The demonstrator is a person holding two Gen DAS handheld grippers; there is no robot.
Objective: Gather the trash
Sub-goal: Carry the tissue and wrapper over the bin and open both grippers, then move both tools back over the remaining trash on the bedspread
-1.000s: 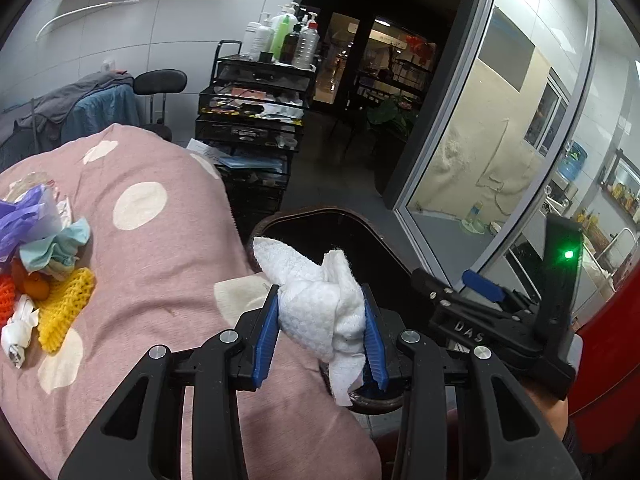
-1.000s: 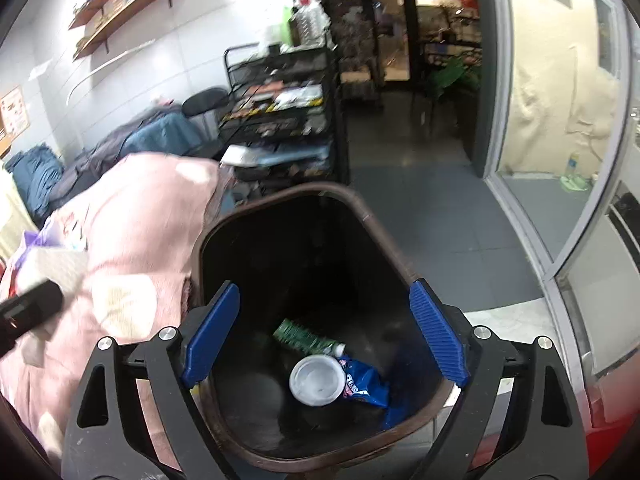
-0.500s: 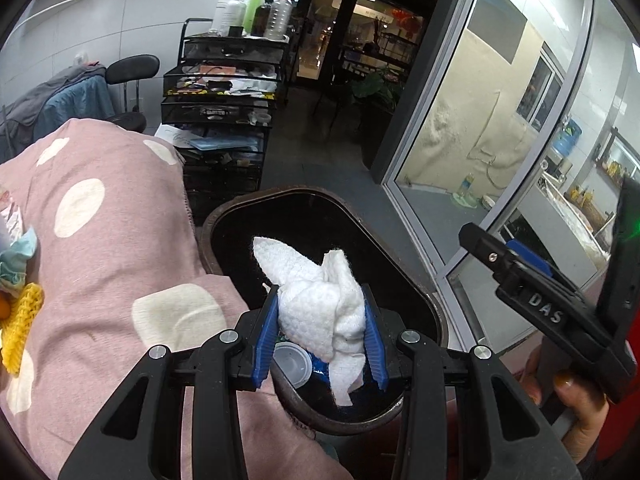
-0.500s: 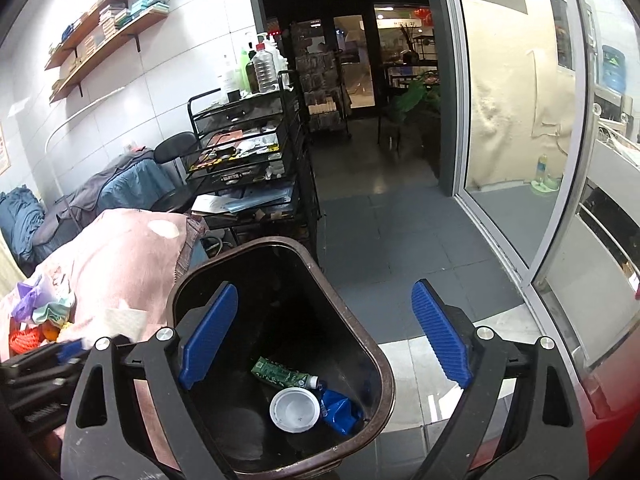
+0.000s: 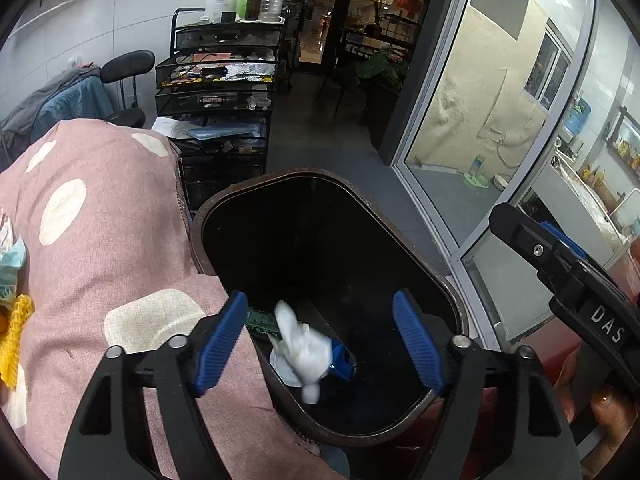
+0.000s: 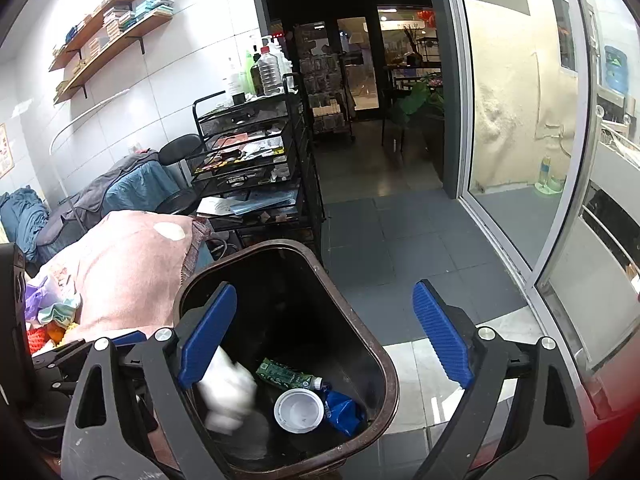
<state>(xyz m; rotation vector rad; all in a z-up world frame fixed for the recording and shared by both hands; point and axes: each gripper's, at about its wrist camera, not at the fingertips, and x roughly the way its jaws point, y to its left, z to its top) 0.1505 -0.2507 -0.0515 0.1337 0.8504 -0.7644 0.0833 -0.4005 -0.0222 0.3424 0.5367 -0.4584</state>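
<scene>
- Our left gripper [image 5: 320,340] hangs over the trash bin [image 5: 448,292] with its fingers spread wide and nothing between them.
- The white tissue [image 5: 306,350] is blurred inside the bin, just above the cup lid [image 6: 298,410], green packet [image 6: 282,374] and blue wrapper [image 6: 344,408].
- Our right gripper [image 6: 324,348] also gapes empty over the bin.
- Left to do, we judge: scraps [image 6: 50,310] lie on the pink spotted cloth [image 5: 100,216], including a yellow foam net [image 5: 14,332].

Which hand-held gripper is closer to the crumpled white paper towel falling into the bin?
Left. The left hand-held gripper hangs open right above the crumpled white paper towel in the dark brown bin. The right hand-held gripper, also open, sits off to one side of it.
</scene>
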